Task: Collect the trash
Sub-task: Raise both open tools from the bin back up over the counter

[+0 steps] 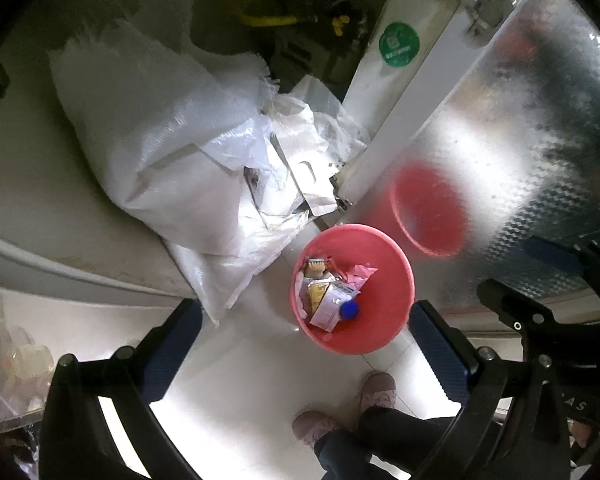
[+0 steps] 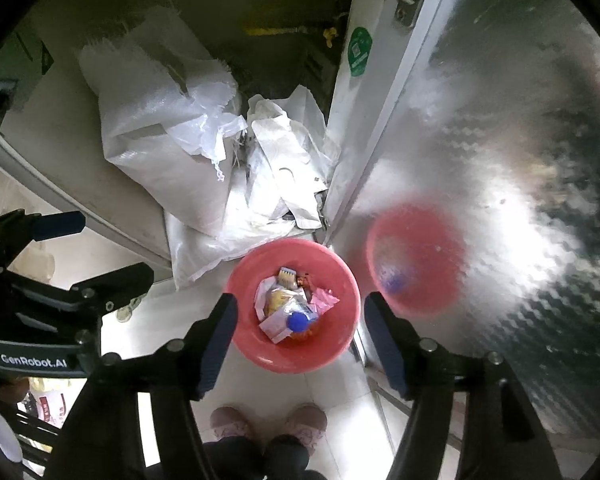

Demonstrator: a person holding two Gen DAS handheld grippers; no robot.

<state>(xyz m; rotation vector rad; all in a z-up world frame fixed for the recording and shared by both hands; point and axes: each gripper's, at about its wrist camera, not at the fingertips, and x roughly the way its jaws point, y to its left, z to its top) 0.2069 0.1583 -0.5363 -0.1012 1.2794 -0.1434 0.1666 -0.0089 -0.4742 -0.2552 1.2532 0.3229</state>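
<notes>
A pink bin [image 1: 380, 336] stands on the pale tiled floor and holds trash: wrappers, a small carton and a blue bottle cap [image 1: 349, 309]. It also shows in the right wrist view [image 2: 260, 348], with the blue cap [image 2: 297, 321] on top. My left gripper [image 1: 304, 344] is open and empty, high above the floor just left of the bin. My right gripper [image 2: 298, 344] is open and empty, held above the bin with a finger on each side of it. Each gripper shows in the other's view, the right [image 1: 540, 276] and the left [image 2: 100, 256].
White woven sacks and plastic bags [image 1: 172, 152] lie heaped behind the bin by a step. A shiny metal door [image 1: 520, 140] stands at the right and reflects the bin. The person's slippered feet [image 2: 268, 424] stand just below the bin.
</notes>
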